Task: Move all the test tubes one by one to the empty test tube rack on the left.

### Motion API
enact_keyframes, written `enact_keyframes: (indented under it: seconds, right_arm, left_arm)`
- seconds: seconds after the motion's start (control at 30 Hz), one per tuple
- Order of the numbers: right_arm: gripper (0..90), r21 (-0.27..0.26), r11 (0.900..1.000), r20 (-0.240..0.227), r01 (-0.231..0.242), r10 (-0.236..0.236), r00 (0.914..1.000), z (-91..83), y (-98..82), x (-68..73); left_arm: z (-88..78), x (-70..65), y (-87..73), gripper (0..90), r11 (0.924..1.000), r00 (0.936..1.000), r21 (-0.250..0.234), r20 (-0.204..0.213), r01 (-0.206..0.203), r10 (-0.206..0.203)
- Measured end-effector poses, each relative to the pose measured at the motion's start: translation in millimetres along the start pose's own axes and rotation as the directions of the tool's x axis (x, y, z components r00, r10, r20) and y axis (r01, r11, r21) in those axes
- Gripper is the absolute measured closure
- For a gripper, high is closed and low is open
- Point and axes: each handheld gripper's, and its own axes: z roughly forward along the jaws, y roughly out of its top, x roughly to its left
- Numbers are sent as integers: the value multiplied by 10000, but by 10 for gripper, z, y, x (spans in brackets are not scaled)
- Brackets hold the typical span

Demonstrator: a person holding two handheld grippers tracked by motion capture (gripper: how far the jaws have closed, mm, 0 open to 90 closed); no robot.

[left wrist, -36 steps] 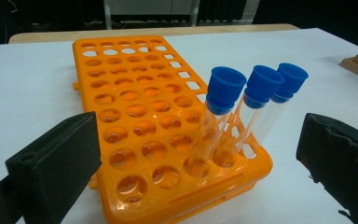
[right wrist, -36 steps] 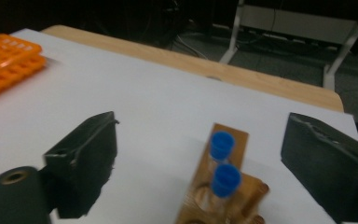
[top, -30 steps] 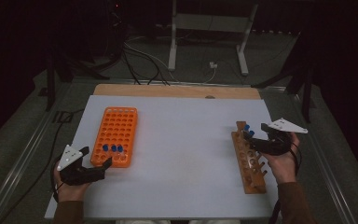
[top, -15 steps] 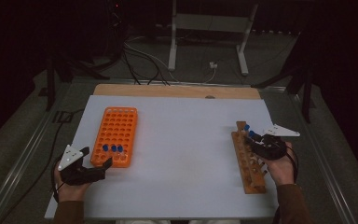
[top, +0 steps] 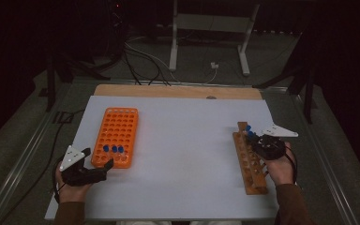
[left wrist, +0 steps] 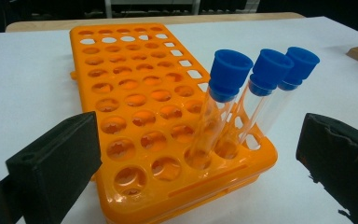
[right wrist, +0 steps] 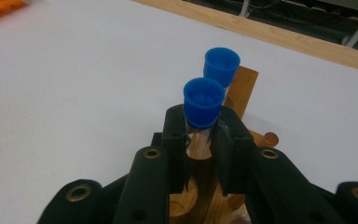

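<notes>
Right gripper (right wrist: 200, 140): its own view shows the fingers (right wrist: 173, 140) just closed in and now clamped on a clear tube w/ blue cap (right wrist: 203, 102), standing in the wooden rack (right wrist: 242, 88); a 2nd capped tube (right wrist: 221, 65) stands right behind. High view gives only the rack (top: 248, 161) at the worktop's right edge w/ the right gripper (top: 262, 143) over its far end; grip not readable there.

Left gripper (top: 96, 161): fingers (left wrist: 56, 163) wide apart, nothing btwn them, near the orange rack (left wrist: 135, 121). Its view shows three capped tubes (left wrist: 223, 93) in the rack's near corner; from above they're just blue dots (top: 113, 149).

White worktop (top: 183, 154), wood strip along far edge. Room dark; cables and a metal stand on the floor behind.
</notes>
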Motion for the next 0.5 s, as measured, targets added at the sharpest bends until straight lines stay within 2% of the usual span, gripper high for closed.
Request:
enact_keyframes:
  seconds: [0.3, 0.5]
  right_arm:
    - [773, -19, 9999, 109, 105, -104, 9999, -27, 14, 8]
    - [773, -382, 9992, 224, 120, -111, 9997, -153, 72, 9]
  left_arm:
    - [5, 0, -1, 7, 10000, 10000, 12, 15, -1, 1]
    - [1, 1, 0, 7, 10000, 10000, -7, 14, -2, 2]
